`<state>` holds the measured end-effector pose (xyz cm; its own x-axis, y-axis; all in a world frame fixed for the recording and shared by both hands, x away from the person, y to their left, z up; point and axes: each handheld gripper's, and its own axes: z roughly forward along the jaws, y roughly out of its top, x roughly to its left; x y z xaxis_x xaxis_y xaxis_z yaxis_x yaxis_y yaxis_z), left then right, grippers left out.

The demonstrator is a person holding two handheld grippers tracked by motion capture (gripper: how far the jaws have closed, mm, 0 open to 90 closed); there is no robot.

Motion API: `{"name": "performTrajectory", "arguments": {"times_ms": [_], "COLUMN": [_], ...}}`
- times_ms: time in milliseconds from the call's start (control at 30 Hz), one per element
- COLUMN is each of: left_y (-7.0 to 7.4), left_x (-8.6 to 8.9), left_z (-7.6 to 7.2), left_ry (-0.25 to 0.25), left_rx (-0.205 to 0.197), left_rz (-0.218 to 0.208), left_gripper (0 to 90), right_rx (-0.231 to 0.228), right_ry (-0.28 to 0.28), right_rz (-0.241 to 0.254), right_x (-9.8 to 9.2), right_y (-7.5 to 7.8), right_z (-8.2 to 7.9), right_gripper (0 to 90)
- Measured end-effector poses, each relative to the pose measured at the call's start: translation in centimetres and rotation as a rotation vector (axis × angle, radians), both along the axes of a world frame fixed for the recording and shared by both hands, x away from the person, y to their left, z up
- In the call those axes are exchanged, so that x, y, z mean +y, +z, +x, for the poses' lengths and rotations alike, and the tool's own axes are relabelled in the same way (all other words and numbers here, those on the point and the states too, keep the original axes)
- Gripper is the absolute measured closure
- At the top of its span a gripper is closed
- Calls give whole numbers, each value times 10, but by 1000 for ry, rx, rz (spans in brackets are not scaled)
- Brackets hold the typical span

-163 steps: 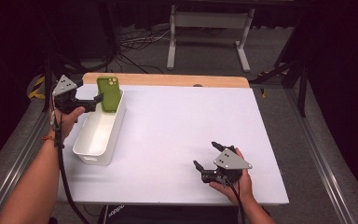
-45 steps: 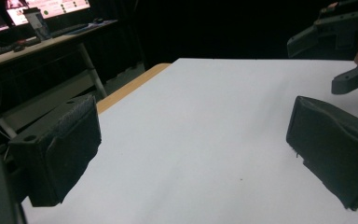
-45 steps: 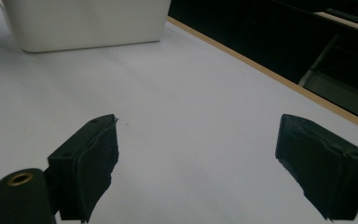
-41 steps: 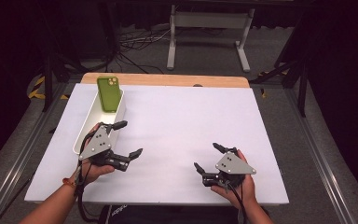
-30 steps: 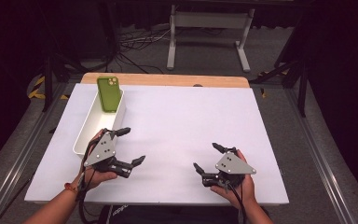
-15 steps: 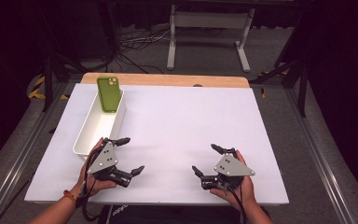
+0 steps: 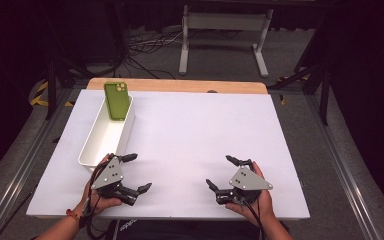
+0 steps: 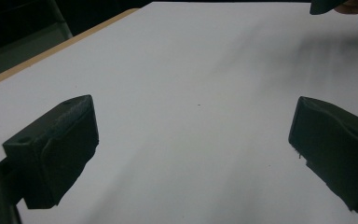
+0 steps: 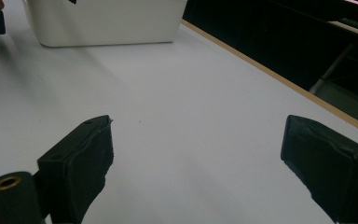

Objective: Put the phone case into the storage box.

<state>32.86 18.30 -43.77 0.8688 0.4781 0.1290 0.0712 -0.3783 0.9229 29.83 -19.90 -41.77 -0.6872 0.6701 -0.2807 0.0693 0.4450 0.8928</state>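
A green phone (image 7: 117,100) leans upright against the far end of a long white bin (image 7: 100,143) at the table's left side. My left gripper (image 7: 137,173) rests low near the front edge, just in front of the bin's near end, jaws wide apart and empty (image 8: 191,135). My right gripper (image 7: 223,173) sits at the front right, also open with nothing between its jaws (image 9: 196,154). In the right gripper view the white bin (image 9: 107,21) stands across the table.
The white tabletop (image 7: 195,130) has a wooden strip (image 7: 180,85) along its far edge. A metal stand (image 7: 222,30) and cables lie on the floor beyond. Dark rails run along both sides of the table.
My left gripper has drawn back from the phone and bin to the table's front edge, empty. The phone stays leaning in the bin. The right gripper has barely moved.
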Motion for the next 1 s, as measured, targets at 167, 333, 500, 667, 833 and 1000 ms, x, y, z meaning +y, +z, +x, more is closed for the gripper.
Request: {"name": "performTrajectory", "arguments": {"times_ms": [167, 333, 500, 667, 833, 1000], "left_y": [-1, 1, 2, 3, 5, 7], "left_x": [-1, 0, 2, 1, 2, 3], "left_z": [-1, -4, -6, -5, -6, -6], "left_ry": [-7, -11, -14, -12, -15, -11], "left_rx": [-10, -21, -27, -33, -32, -30], "left_rz": [-2, -24, -28, -42, -40, -49], "left_gripper": [23, 23, 23, 26, 27, 27], "right_rx": [-5, -5, 4, 10, 13, 18], "right_ry": [0, -9, -20, -19, -28, -28], "right_rz": [-9, -9, -5, -13, -11, -13], "right_x": [0, 1, 1, 3, 1, 0], "right_y": [-1, -1, -1, -2, -3, -4], "right_z": [0, 0, 0, 1, 1, 1], "right_gripper": [100, 101, 101, 101, 101, 101]}}
